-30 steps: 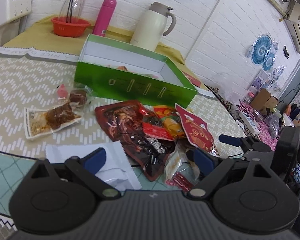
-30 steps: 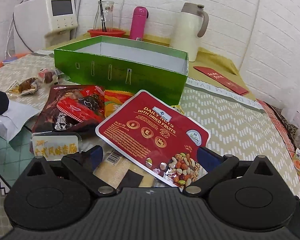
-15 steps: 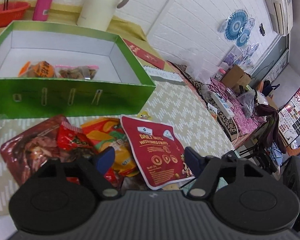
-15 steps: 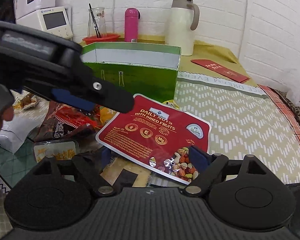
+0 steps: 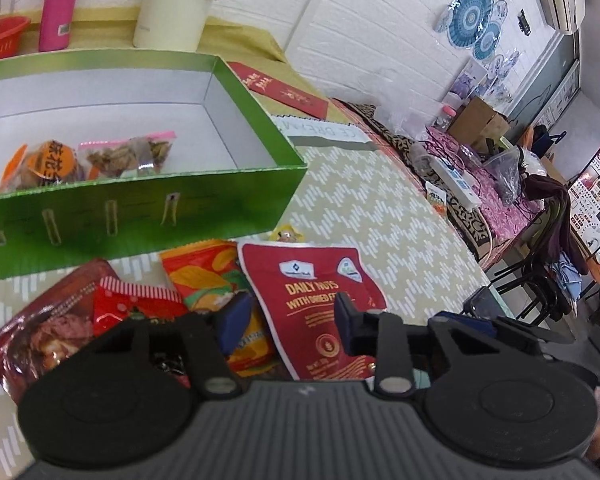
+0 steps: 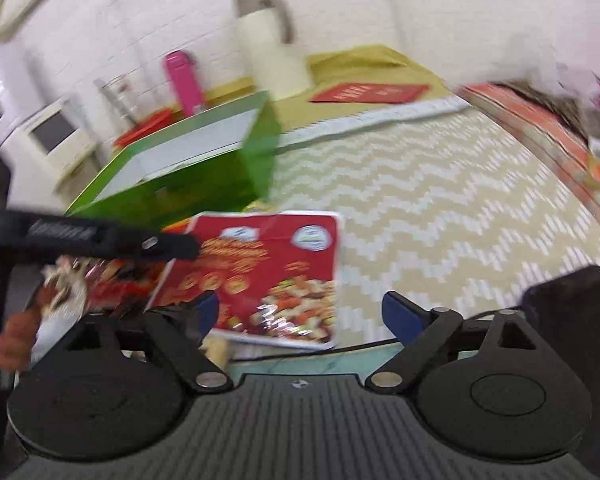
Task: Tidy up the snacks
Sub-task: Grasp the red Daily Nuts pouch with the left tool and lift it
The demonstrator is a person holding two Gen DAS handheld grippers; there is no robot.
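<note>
A green box point(image 5: 148, 200) holds two snack packets at its left end. In front of it lies a pile of snacks: a red "Daily Nuts" pouch point(image 5: 312, 296), an orange bag point(image 5: 208, 276) and a dark red meat pack point(image 5: 44, 328). My left gripper point(image 5: 288, 320) is open, its fingers straddling the nuts pouch from just above. My right gripper point(image 6: 300, 312) is open and empty, near the pouch point(image 6: 268, 276); this view is blurred. The left gripper's finger point(image 6: 100, 236) crosses it at left.
A cream thermos point(image 5: 176, 4), a pink bottle point(image 5: 58, 4) and a red basket point(image 5: 0, 36) stand behind the box. A red envelope point(image 5: 284, 92) lies at the back right. The table's right edge drops to clutter and chairs.
My left gripper has swung right and come down over the nuts pouch. My right gripper has swung right and tilted, blurring its view.
</note>
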